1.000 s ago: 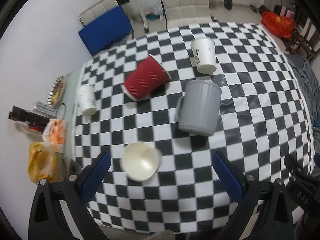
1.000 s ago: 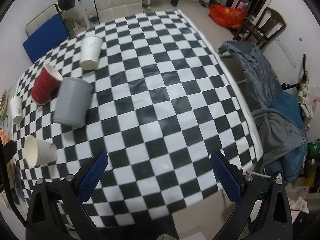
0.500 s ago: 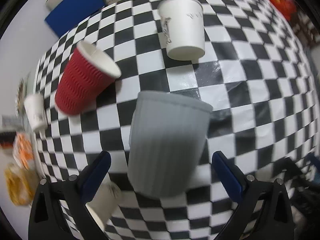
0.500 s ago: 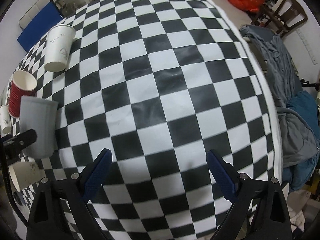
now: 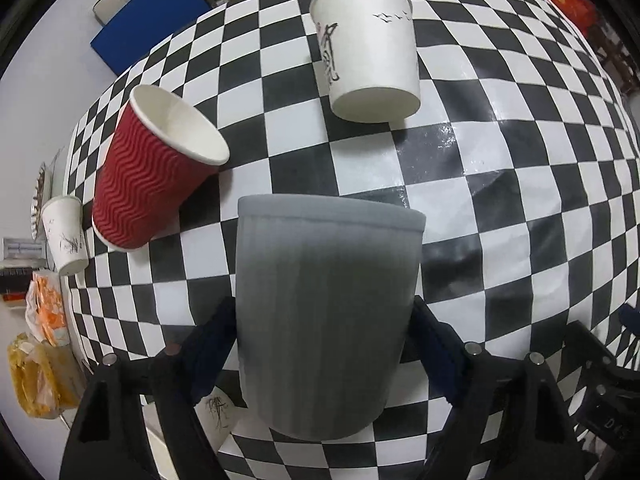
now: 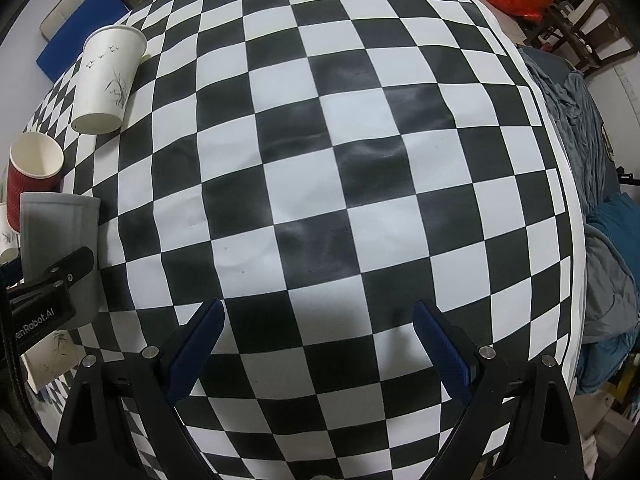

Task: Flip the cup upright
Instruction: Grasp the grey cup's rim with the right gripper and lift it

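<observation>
A grey ribbed cup [image 5: 324,320] stands upside down on the checkered tablecloth [image 5: 500,168], filling the middle of the left wrist view. My left gripper [image 5: 322,344] has one blue pad on each side of it, close to or touching its walls. The cup also shows in the right wrist view [image 6: 60,236] at the far left, with a left finger across it. My right gripper [image 6: 320,344] is open and empty over bare cloth.
A red ripple cup [image 5: 156,176] lies tilted at the left. A white paper cup [image 5: 368,48] stands upside down beyond. A small white cup [image 5: 66,236] is far left, another lies under the left gripper [image 5: 216,408]. Snack bags [image 5: 36,372] sit at the left edge. Grey bedding [image 6: 592,184] lies right.
My left gripper has moved forward and down until the grey cup sits between its fingers, and the fingers have closed in on it. My right gripper has moved lower over the cloth, still open.
</observation>
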The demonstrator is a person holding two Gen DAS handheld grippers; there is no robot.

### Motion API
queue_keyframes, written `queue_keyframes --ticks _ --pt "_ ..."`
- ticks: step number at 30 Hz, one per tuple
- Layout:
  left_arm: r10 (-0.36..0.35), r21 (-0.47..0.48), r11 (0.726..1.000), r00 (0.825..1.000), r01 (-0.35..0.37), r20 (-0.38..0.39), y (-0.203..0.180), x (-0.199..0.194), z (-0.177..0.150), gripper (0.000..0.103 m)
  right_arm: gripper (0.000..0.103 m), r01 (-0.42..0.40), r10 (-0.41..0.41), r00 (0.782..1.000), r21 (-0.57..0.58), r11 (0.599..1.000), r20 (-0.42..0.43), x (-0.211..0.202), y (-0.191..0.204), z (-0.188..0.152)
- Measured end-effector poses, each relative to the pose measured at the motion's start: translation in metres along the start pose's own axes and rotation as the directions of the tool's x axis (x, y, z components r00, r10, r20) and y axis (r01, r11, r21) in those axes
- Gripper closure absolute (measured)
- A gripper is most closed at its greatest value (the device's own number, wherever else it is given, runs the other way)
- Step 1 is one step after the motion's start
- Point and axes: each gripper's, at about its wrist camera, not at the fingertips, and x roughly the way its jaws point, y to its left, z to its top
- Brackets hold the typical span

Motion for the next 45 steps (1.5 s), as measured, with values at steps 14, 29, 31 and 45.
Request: queue_keyframes --ticks 14,29,31,45 --pt "-0.214 -0.153 0.965 0.977 0.213 0.01 0.018 -0.047 -0.059 0.022 0.006 0.012 -0.012 1.0 0.008 1.0 -0.008 -0.022 0.01 -0.037" --pt "-0.337 -0.297 0.91 0.934 0.289 -0.123 -0.016 -0.024 -0.156 0.022 0.006 0.045 -0.043 0.998 0.055 0.997 -0.038 -0.038 -0.017 -0.123" --pt "-0.309 -0.274 0.923 0.945 0.271 -0.109 -0.021 -0.026 -0.155 0.022 0.006 0.053 -0.051 0.998 0.057 0.997 -0.04 -0.036 -0.016 -0.129" --pt "-0.243 -0.225 0.952 0.961 0.209 -0.134 -0.057 -0.029 -0.138 0.021 0.006 0.073 -0.072 0.997 0.08 0.994 -0.017 -0.032 -0.034 -0.126"
